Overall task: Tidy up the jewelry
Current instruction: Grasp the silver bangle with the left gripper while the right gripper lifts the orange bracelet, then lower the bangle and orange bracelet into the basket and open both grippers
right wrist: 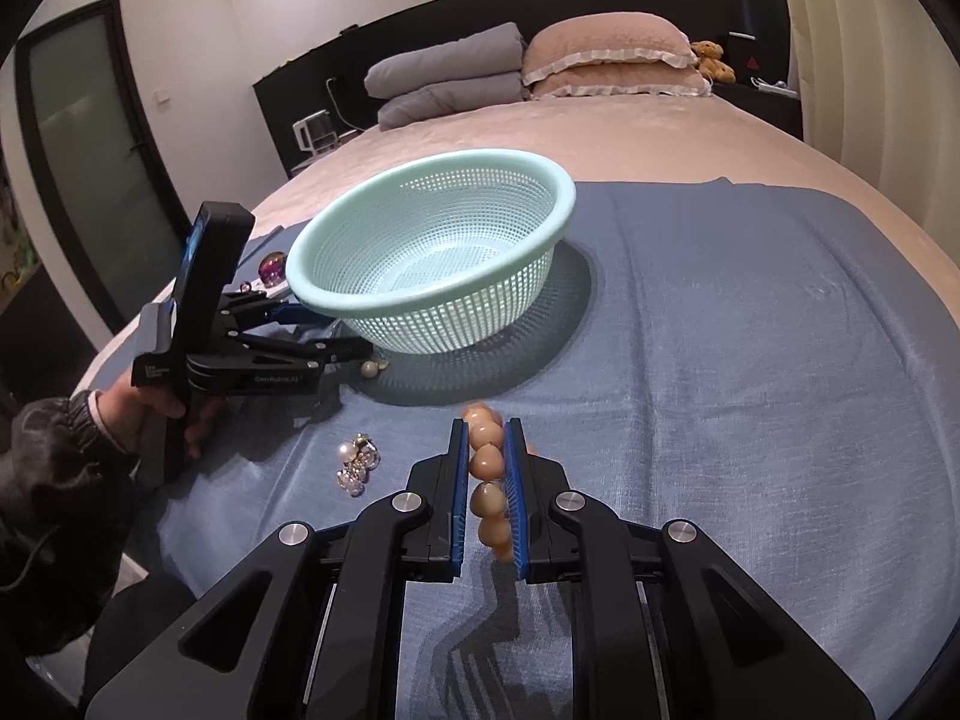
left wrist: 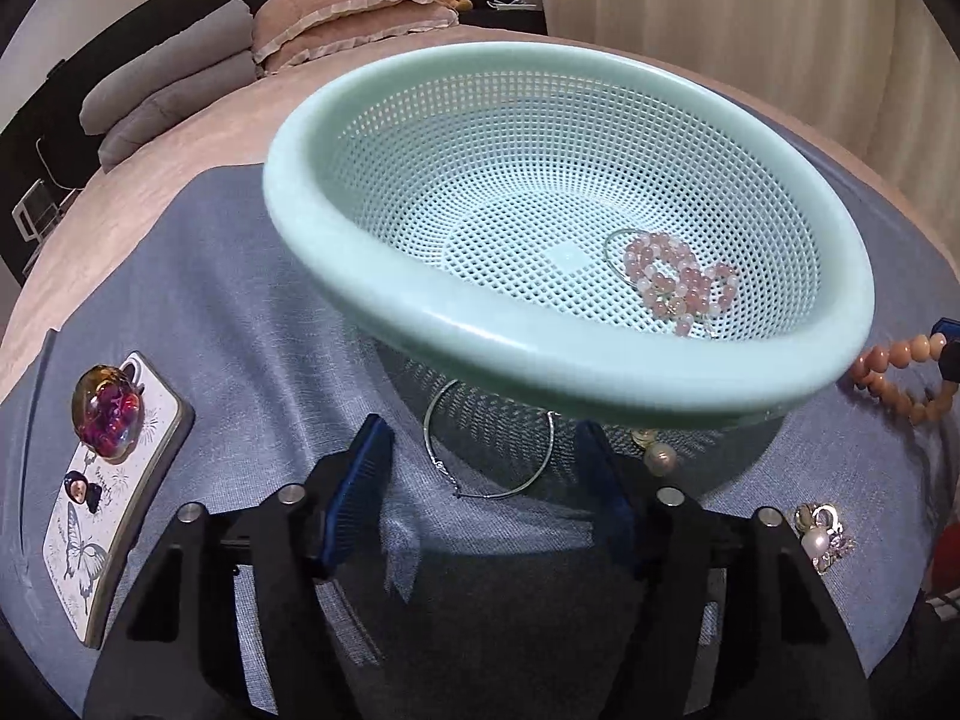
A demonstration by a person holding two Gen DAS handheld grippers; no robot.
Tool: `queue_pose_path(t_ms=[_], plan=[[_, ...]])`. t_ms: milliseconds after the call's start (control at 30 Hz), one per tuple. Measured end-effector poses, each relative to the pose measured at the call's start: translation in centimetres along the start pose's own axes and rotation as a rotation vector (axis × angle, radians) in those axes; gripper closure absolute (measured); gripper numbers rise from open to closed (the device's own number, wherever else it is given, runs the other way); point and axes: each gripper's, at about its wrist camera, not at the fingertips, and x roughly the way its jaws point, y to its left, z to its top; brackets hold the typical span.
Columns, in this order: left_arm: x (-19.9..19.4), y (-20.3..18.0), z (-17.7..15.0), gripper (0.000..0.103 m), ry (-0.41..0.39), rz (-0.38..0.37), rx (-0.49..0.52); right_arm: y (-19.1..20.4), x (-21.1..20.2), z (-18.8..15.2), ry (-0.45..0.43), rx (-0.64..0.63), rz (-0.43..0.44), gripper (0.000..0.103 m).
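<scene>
Right wrist view: my right gripper (right wrist: 486, 462) is pinched on an orange bead bracelet (right wrist: 487, 461), beads stacked between the blue pads (right wrist: 459, 480), strand running from the fingertips back toward the palm. Ahead and left of it sits the mint-green perforated basket (right wrist: 336, 294) on the blue cloth (right wrist: 750, 330). Just left of the fingers lies a pearl and crystal jewelry cluster (right wrist: 357, 462). My left hand (right wrist: 159, 402) holds the other gripper at the basket's near-left rim.

Left wrist view: my left gripper (left wrist: 483, 456) is spread wide, nothing between the pads. A thin silver bangle (left wrist: 489, 450) lies on the cloth between the fingertips, partly under the basket rim (left wrist: 540, 360). Inside the basket, ahead and right, a pink bead bracelet (left wrist: 678, 282) rests on the mesh over a thin silver hoop (left wrist: 612, 246). A pearl piece (left wrist: 659, 457) sits just beside the right finger. Far left lies a phone case (left wrist: 108, 498) with an iridescent dome (left wrist: 108, 414) on it. Orange beads (left wrist: 900, 378) show at the far right.
</scene>
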Motion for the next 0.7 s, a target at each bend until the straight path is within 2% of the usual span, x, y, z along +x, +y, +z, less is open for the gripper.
queue_pose_path(t_ms=[67, 367, 700], plan=[[-0.1, 0.3, -0.1, 0.059, 0.004, 0.004, -0.013, -0.1, 0.0, -0.1, -0.001, 0.010, 0.005, 0.091], [-1.5, -0.2, -0.6, 0.060, 0.027, 0.026, 0.010, 0.1, -0.9, 0.1, -0.017, 0.002, 0.006, 0.091], [-7.0, 0.9, -3.3, 0.060, 0.005, 0.041, -0.033, 2.0, -2.6, 1.8, -0.069, -0.044, 0.051, 0.091]])
